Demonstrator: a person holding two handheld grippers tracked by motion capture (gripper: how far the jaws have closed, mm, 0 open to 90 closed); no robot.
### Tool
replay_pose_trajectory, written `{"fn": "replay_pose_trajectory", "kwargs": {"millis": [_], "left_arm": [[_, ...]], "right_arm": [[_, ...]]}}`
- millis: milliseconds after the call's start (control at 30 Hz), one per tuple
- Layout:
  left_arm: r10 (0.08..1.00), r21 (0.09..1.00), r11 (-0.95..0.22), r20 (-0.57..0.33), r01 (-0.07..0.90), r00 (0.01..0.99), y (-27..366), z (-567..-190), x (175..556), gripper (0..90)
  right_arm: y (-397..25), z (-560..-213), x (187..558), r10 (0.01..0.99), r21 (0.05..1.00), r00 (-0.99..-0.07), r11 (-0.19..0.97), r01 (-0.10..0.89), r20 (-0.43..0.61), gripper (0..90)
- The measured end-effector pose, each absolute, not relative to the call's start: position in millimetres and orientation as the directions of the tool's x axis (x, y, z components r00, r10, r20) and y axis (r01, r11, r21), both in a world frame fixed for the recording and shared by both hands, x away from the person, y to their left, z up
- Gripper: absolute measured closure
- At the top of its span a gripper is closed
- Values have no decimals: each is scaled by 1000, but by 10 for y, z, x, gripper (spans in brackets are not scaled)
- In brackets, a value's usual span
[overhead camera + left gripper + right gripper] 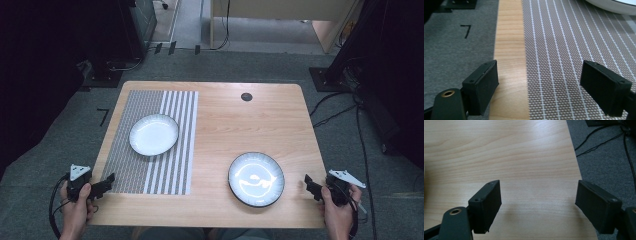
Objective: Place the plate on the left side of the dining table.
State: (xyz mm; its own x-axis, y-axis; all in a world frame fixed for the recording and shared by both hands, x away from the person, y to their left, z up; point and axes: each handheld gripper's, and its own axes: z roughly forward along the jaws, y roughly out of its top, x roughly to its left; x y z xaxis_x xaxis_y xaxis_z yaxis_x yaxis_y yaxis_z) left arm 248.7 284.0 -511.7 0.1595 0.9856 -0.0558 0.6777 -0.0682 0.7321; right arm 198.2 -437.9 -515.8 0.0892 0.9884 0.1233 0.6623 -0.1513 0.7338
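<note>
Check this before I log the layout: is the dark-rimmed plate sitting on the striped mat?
No: the dark-rimmed plate rests on bare wood of the table, right of the striped mat, which holds the white plate.

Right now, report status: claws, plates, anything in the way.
Left claw open, empty, at the placemat's near-left corner. Right claw open, empty, right of the dark-rimmed plate. White plate sits on the placemat. Nothing between claws and plates.

Shining down from overhead, glaring white off both plates, the dark-rimmed plate (256, 179) most of all. Leaving the room edges sinking into black. Blurring the near tongs slightly, casting soft shadows under them on the desk (524, 157).
</note>
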Motion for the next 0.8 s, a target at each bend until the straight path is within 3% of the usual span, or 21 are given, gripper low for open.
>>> {"fn": "replay_pose_trajectory", "kwargs": {"millis": [267,467,800], "left_arm": [[983,721,-95,-42,686,180,2808,-5138,2483,148],[984,717,-116,-12,687,179,2780,-5148,2483,149],[984,721,-117,-9,683,178,2775,-5154,2477,146]], "right_arm": [[-4325,-5203,2010,989,721,88,-144,677,115,201],[-4214,-5236,2006,997,726,68,-68,685,29,156],[-4189,-5252,2008,997,731,76,-72,679,28,132]]}}
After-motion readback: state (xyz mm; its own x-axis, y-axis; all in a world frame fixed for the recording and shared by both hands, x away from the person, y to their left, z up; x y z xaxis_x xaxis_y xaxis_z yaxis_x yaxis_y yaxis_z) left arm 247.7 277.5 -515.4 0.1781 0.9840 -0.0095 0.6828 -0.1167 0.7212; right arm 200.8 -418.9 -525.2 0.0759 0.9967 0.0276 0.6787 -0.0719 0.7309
